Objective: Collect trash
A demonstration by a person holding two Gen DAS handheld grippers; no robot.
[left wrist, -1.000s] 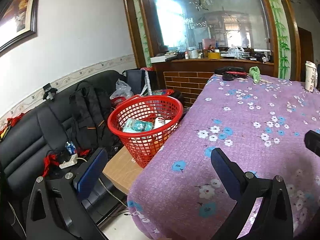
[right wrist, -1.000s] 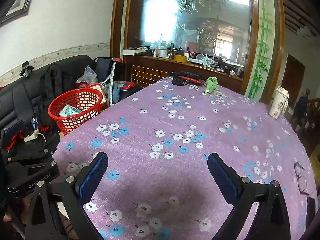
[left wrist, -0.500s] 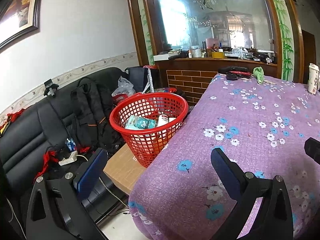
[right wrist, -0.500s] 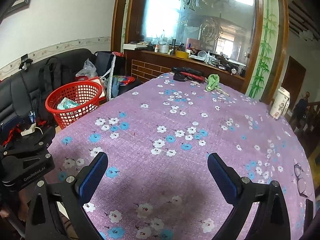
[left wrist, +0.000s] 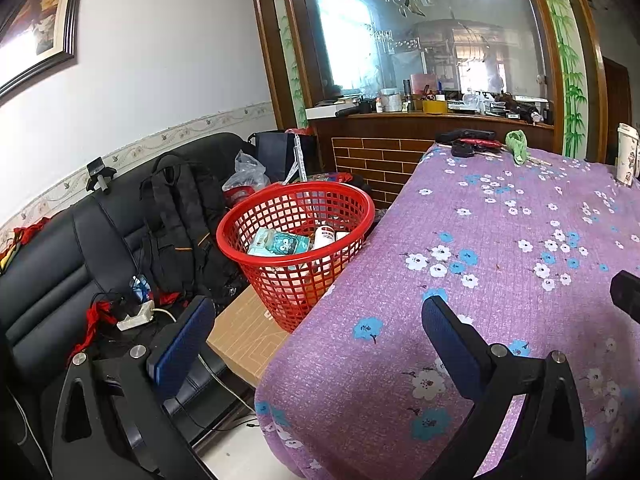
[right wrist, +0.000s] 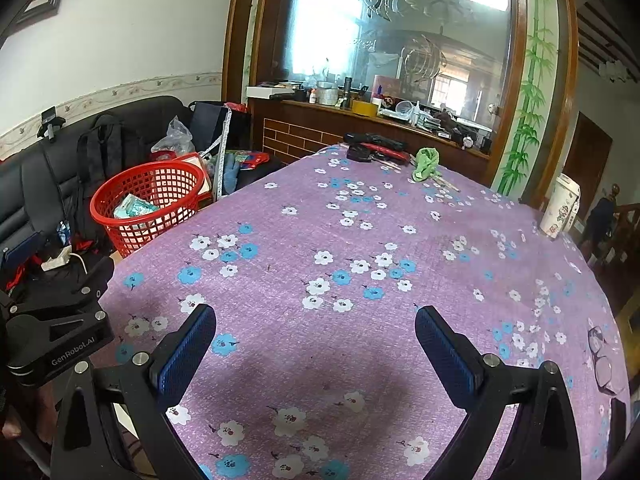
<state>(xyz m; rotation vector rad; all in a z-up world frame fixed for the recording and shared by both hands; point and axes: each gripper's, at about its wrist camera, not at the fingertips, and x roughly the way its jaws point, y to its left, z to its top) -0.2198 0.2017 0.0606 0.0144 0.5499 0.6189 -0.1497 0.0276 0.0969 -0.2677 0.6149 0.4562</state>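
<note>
Several pieces of trash already lie inside the round red plastic lattice basket (left wrist: 296,236): a pale green printed packet (left wrist: 279,242) and a small white bottle with a red label (left wrist: 325,236) show through the rim, with other white items beneath that are hard to make out. The basket stands on a light brown cardboard-coloured surface (left wrist: 244,332) just beside the left edge of the table, which is covered in a purple cloth with white and blue flowers (right wrist: 360,240).

Judging by the near stretch of cloth, which is bare of litter, most of the collecting looks done. What may be left sits at the far end: a crumpled green cloth-like item (right wrist: 426,163), a black and red object (right wrist: 374,148) beside it, and a tall white printed cup (right wrist: 560,210) near the right edge. Whether any of these counts as trash cannot be told. A pair of glasses (right wrist: 600,356) lies close to the right edge too.

Both tools are empty. The left gripper (left wrist: 316,340) hangs over the table's left corner with its blue-padded fingers (left wrist: 182,340) spread wide, holding nothing. The right gripper (right wrist: 316,348) hovers above the near cloth, its fingers (right wrist: 186,350) equally wide apart and nothing between them.
</note>
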